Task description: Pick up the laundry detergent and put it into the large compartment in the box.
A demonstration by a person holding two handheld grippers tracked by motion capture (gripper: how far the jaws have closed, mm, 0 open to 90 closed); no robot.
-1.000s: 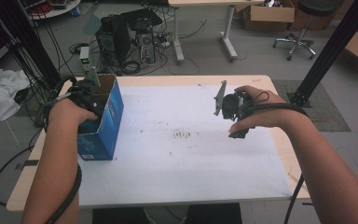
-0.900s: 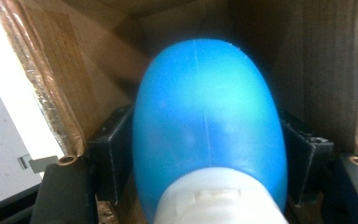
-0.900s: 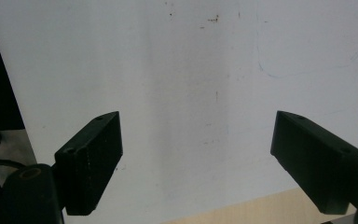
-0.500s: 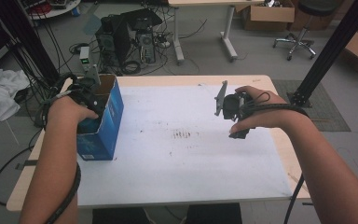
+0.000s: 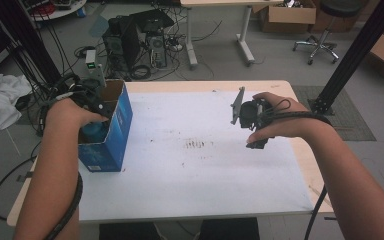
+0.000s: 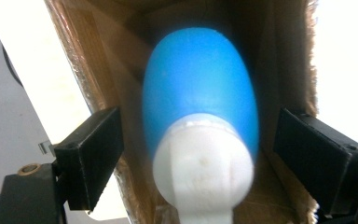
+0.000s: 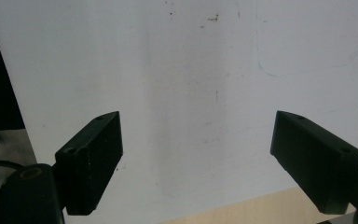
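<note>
Blue bottle (image 6: 200, 88) with a white cap sits down inside the blue cardboard box (image 5: 114, 131), which stands at the left edge of the worktop (image 5: 190, 180) in the high view. Left tool (image 5: 94, 104) is reaching into the box's open top. In the left gripper view its jaws have just been spreading apart, and the bottle sits between them with a visible gap on each side, so it's released, pads not touching it. The brown inner walls of the box show all around the bottle.

Right tool (image 5: 250, 116) hangs in the air over the right-centre of the frame in the high view, well away from the box. In the right gripper view its jaws stand wide apart with nothing but the white worktop sheet between them, so that one's released too.
</note>
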